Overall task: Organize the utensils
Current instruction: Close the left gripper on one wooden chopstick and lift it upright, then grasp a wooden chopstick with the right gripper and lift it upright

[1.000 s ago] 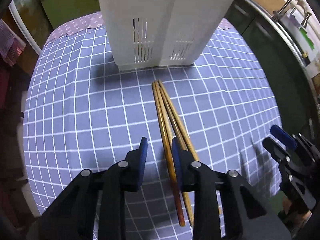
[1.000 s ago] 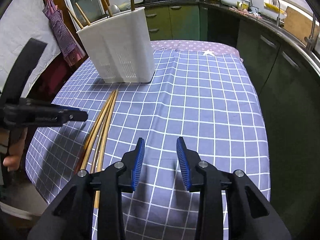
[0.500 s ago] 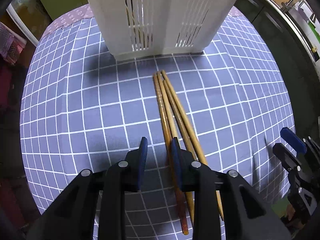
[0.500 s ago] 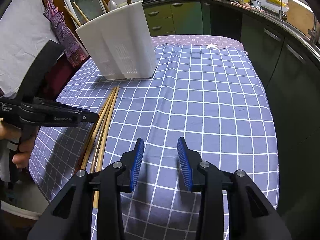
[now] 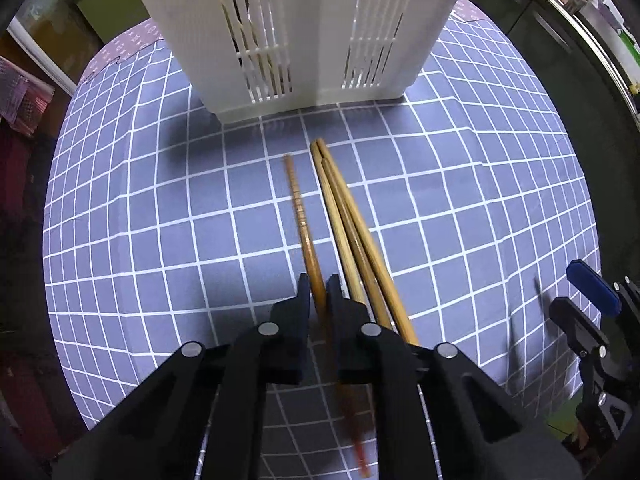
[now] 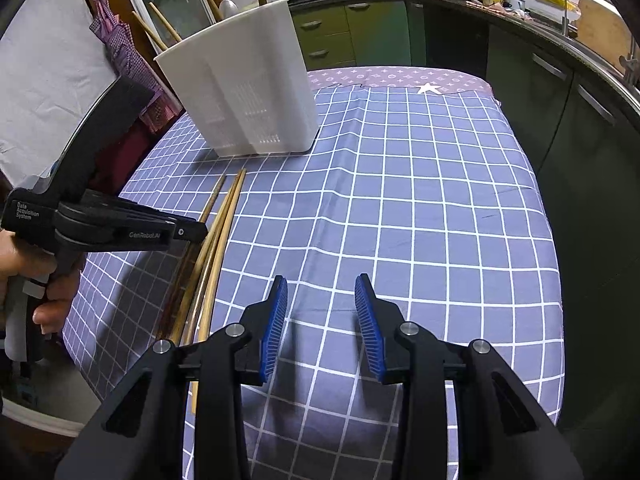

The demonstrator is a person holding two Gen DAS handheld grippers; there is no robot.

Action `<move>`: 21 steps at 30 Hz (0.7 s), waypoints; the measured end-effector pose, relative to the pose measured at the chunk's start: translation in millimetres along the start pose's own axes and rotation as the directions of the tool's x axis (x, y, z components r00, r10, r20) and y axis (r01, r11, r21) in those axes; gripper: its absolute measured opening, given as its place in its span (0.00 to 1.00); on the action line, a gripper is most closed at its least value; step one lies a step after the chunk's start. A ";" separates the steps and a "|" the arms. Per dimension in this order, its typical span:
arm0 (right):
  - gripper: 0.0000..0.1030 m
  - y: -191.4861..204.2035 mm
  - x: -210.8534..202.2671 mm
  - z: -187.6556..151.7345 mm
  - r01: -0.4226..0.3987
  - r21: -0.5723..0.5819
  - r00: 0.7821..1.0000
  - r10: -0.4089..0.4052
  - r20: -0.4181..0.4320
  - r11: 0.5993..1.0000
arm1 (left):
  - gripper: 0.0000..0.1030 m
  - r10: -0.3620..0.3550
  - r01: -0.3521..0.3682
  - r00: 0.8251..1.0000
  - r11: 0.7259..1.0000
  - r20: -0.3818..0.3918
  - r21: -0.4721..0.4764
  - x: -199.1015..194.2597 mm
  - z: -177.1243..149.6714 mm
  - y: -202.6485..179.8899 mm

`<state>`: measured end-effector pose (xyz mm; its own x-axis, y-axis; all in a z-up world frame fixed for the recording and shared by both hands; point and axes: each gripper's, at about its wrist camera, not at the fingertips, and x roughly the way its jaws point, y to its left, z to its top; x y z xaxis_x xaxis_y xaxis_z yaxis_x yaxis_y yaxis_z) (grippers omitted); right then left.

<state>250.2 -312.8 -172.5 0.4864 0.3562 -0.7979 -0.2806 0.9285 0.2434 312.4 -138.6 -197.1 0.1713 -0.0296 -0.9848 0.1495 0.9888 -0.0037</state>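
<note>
A white slotted utensil holder (image 5: pixel 312 32) stands at the far side of the blue checked tablecloth (image 5: pixel 140 208); it also shows in the right wrist view (image 6: pixel 244 88) with sticks standing in it. My left gripper (image 5: pixel 318 292) is shut on one darker wooden chopstick (image 5: pixel 302 224), which is drawn to the left of the others. Three lighter chopsticks (image 5: pixel 352 232) lie side by side on the cloth just right of it. My right gripper (image 6: pixel 320 312) is open and empty above the cloth, right of the chopsticks (image 6: pixel 216 248).
Green kitchen cabinets (image 6: pixel 360 36) and a counter with a sink (image 6: pixel 580 36) run behind and to the right of the table. Purple cloths (image 6: pixel 120 44) hang at the left. The table edge drops off at the right (image 6: pixel 556 280).
My left gripper has moved forward and closed on the leftmost chopstick, which now sits apart from the other three. The right gripper has hardly moved.
</note>
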 end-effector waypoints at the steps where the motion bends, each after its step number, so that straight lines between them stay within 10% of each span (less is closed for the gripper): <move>1: 0.35 -0.8 -0.2 0.1 0.001 0.002 1.000 -0.001 0.001 1.000 | 0.07 -0.001 0.001 1.000 1.000 0.001 -0.001 -0.4 0.8 1.2; 13: 0.39 -3.1 1.3 6.1 0.027 -0.001 0.999 -0.027 -0.017 1.000 | 0.06 -0.037 0.034 0.978 0.999 0.203 0.017 -58.8 -26.3 23.2; 21: 0.40 22.7 26.1 24.6 0.006 -0.068 0.995 -0.013 -0.097 0.998 | 0.06 -0.072 0.062 0.902 0.997 0.427 0.037 -112.5 -65.2 34.8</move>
<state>276.9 -279.8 -174.2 0.4075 0.3325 -0.8505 -0.3330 0.9213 0.2007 234.9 -91.3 -97.8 0.5591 -0.1600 -0.8135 0.1959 0.9789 -0.0579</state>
